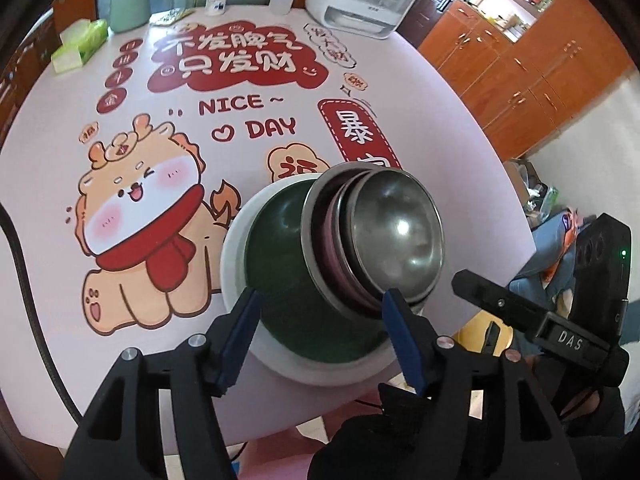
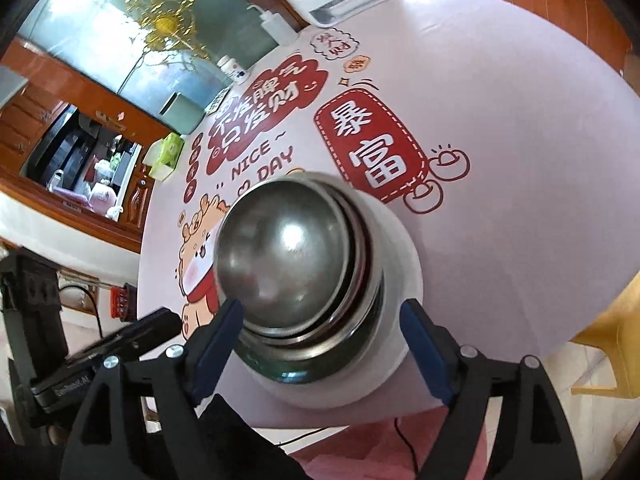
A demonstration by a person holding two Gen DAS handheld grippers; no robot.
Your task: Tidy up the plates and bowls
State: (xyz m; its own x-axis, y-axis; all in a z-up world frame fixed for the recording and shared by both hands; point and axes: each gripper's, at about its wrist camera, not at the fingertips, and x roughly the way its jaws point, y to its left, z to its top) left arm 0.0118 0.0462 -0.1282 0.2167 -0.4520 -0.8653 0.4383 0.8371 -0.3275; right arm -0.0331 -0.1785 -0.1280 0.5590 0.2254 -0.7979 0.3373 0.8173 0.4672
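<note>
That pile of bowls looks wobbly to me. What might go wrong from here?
1. The steel bowls sit nested off-centre toward one side of the white plate, so a bump might tip them.
2. The plate is close to the table's near edge; a nudge could push it off.
3. Both the left tongs and right tongs are open right beside the stack and could clip it.

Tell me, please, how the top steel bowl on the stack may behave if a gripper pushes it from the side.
The top steel bowl looks smooth and shiny, so it would probably slide rather than grip. It sits nested off-centre in the bowls below, so a push may shift or tilt it. The stack stands on a white plate near the table edge, so pushing hard seems risky.
</note>
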